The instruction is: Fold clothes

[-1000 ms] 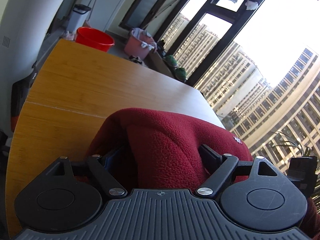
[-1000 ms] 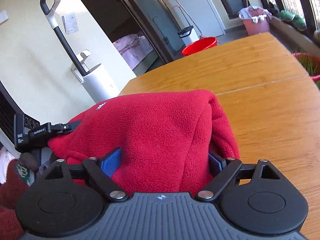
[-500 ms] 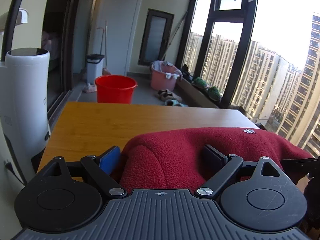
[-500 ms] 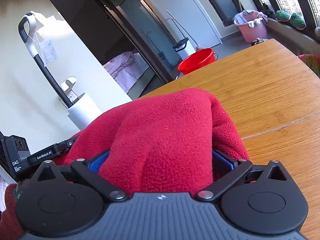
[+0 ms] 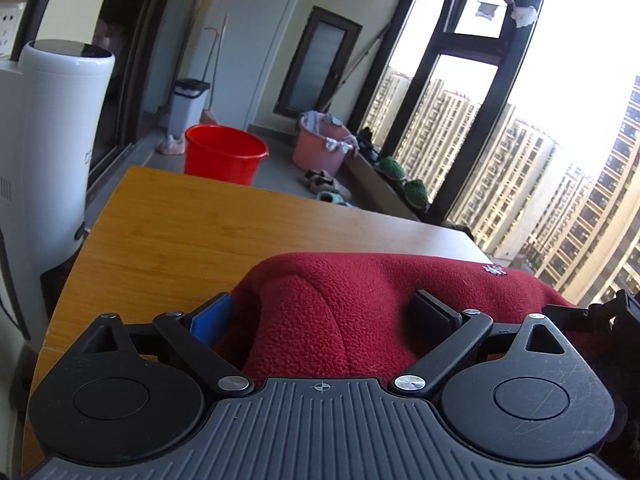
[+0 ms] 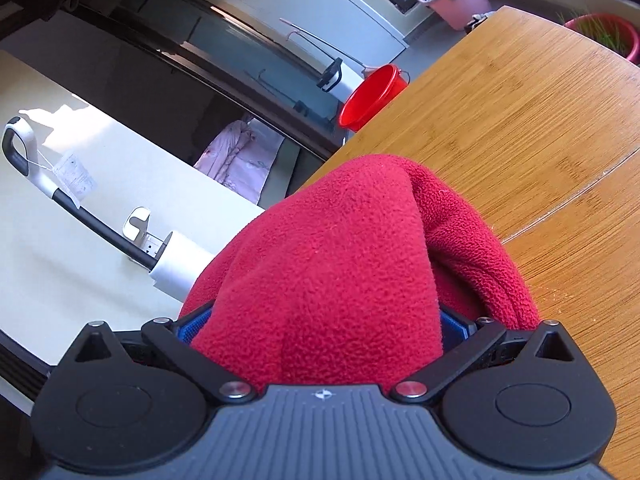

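Both views have been swung since a second ago: the left wrist view, then tipped steeply toward the window, has been levelled, while the right wrist view has been rolled so that the desk (image 6: 540, 120) now climbs toward 2 o'clock; the garment has been kept in both grips throughout, so a lift-and-carry of a held edge is judged to be under way, with the fold itself not yet laid down. Nearest, the left gripper (image 5: 320, 312) is seen with its jaws pinching a thick bunch of the red fleece garment (image 5: 360, 304), and the right gripper (image 6: 320, 320) is likewise closed on the same fleece, which is heaped over its jaws. One garment is counted, stretched between two grippers and raised above the desk rather than flat on it, as far as can be judged. A small white mark is noted on the fleece at 2 o'clock in the left view. One desk is counted, of bare wood beyond the cloth. Farther off, one red bucket (image 5: 224, 154) at 11 o'clock, one pink basin (image 5: 320, 146) at 12 o'clock and one white cylinder (image 5: 56, 140) at 9 o'clock are seen on or by the floor.
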{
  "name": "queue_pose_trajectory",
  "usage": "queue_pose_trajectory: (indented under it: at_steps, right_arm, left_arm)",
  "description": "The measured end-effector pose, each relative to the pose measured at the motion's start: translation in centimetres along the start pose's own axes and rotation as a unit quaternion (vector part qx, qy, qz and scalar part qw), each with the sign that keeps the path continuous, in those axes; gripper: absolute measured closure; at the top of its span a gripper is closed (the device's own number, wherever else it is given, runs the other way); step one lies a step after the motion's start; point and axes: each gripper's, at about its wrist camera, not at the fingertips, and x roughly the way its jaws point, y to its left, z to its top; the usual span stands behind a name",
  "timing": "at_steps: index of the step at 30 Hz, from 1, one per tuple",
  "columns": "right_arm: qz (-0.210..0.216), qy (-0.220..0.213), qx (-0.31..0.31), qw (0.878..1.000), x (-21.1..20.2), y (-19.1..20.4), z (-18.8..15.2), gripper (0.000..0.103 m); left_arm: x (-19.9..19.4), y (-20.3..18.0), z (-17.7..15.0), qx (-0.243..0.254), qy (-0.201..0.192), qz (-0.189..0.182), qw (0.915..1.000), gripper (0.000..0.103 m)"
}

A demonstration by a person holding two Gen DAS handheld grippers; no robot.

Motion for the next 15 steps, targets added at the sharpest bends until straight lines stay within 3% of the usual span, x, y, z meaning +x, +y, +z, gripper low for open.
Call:
queue_pose_trajectory:
  at_steps: [4,7,10,11,13,15]
  right_arm:
    - [-0.004,-0.012,-0.02,1.0,-0.5,0.2,-0.6,0.0]
    - [-0.018,-0.017,-0.052,0.998,-0.8,1.1,-0.8,0.0]
    - [-0.044,-0.028,-0.104,0.993,-1.8,2.9,-1.2,0.004]
    - [-0.028,-0.023,-0.099,0.994,-2.4,3.2,-1.2,0.014]
    - [0.024,-0.001,-0.051,0.998,-3.1,2.8,-0.8,0.018]
    - [0.032,0.009,-0.018,0.999,-3.0,2.1,0.0,0.023]
  left_arm:
    - [-2.6,1.9,1.6,-0.059,-0.007,-0.061,0.9964,0.003]
    - [-2.4,3.2,1.9,-0.111,0.031,-0.106,0.9877,0.002]
    - [-0.4,3.3,1.0,-0.109,0.08,-0.103,0.9854,0.002]
    - [0.4,3.2,0.6,-0.103,0.095,-0.107,0.9843,0.004]
    - [1.8,3.4,-0.4,-0.108,0.116,-0.134,0.9782,0.005]
    - [3.0,4.0,-0.9,-0.136,0.122,-0.157,0.9706,0.005]
